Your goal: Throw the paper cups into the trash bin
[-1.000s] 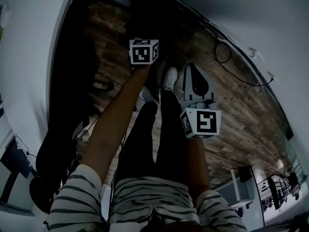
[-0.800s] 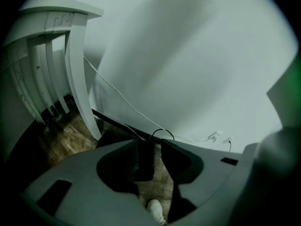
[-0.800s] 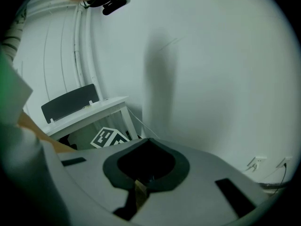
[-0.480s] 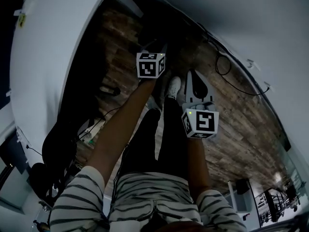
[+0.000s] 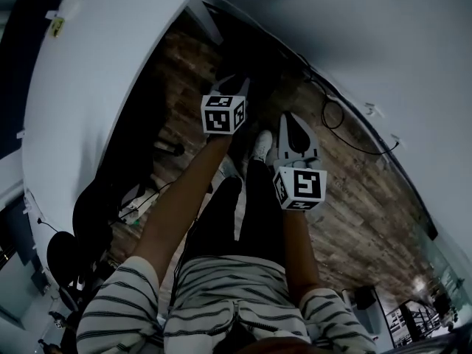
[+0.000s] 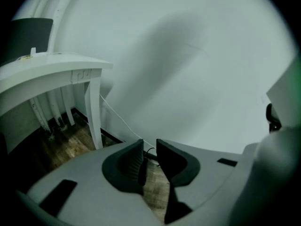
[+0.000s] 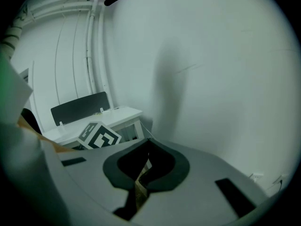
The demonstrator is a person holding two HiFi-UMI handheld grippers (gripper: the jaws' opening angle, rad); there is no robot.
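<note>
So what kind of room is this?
Probably an office or workroom: a long white desk stands by a white wall, and cables trail over the wood floor.

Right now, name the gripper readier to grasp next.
Left gripper, narrowly: its jaws, which have just been closing, stand slightly apart and empty, while the right gripper has shut jaws. Nothing to grasp shows in any view.

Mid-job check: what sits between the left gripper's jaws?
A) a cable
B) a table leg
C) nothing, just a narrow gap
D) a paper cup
C: the left gripper has just been closing its jaws, yet they stand slightly apart with only wood floor showing between.
</note>
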